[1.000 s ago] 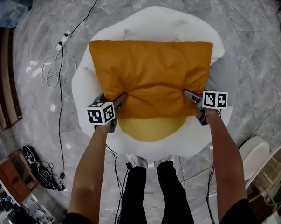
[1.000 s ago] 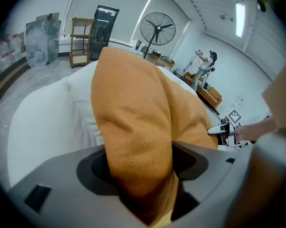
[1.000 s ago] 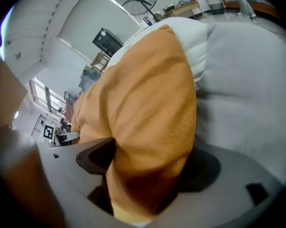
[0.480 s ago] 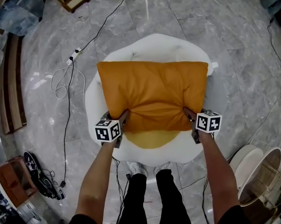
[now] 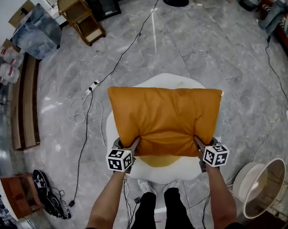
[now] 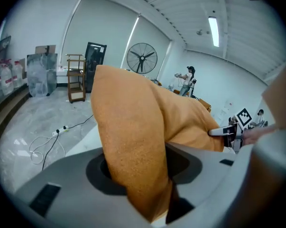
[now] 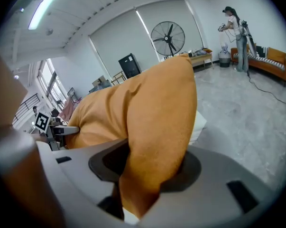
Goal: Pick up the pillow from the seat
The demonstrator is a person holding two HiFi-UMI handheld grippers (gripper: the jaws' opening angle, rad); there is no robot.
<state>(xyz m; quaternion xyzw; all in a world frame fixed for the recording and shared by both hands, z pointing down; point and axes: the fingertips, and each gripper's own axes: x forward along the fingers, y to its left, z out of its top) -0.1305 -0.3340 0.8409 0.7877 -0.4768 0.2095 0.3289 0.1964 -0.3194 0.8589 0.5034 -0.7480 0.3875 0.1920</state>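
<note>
One orange pillow (image 5: 165,118), held over one white round seat (image 5: 168,78); long axis runs left to right across the person, flat face up. Two claws: left claw (image 5: 134,143) clamped on the near-left corner, right claw (image 5: 199,143) on the near-right corner, each part-closed with bunched fabric between its jaws. One yellow cushion (image 5: 158,161) shows below the near edge.
</note>
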